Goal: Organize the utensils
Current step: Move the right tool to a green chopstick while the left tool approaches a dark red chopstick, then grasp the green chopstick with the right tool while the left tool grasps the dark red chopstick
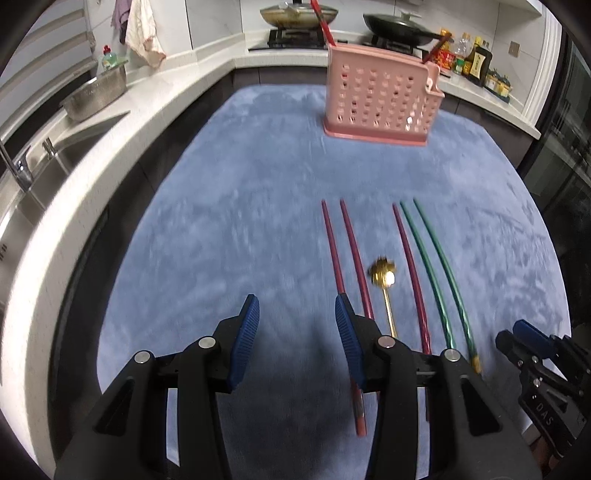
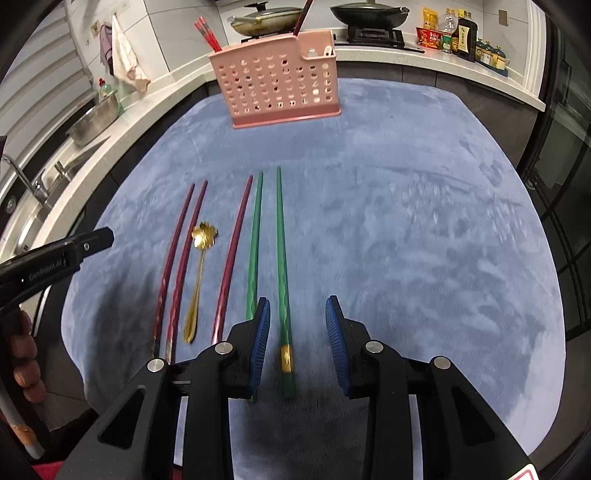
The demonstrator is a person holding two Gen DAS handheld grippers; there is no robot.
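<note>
Six utensils, three maroon chopsticks (image 2: 236, 243), two green chopsticks (image 2: 281, 236) and a gold spoon (image 2: 201, 258), lie loose near the surface's (image 2: 406, 221) front edge, while the pink holder (image 2: 275, 85) at its far edge already carries some red chopsticks (image 2: 207, 34). Both the left gripper (image 1: 295, 332) and right gripper (image 2: 297, 332) hang spread and empty, the right astride one green chopstick, so I judge most sorting remains.

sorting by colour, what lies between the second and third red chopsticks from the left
The gold spoon, its flower-shaped bowl toward the pink basket; both wrist views show it.

Five chopsticks (image 2: 255, 240) and a spoon (image 2: 199, 273) are laid side by side on the cloth (image 2: 406, 221); behind them the basket (image 2: 277, 81) is stood.
</note>
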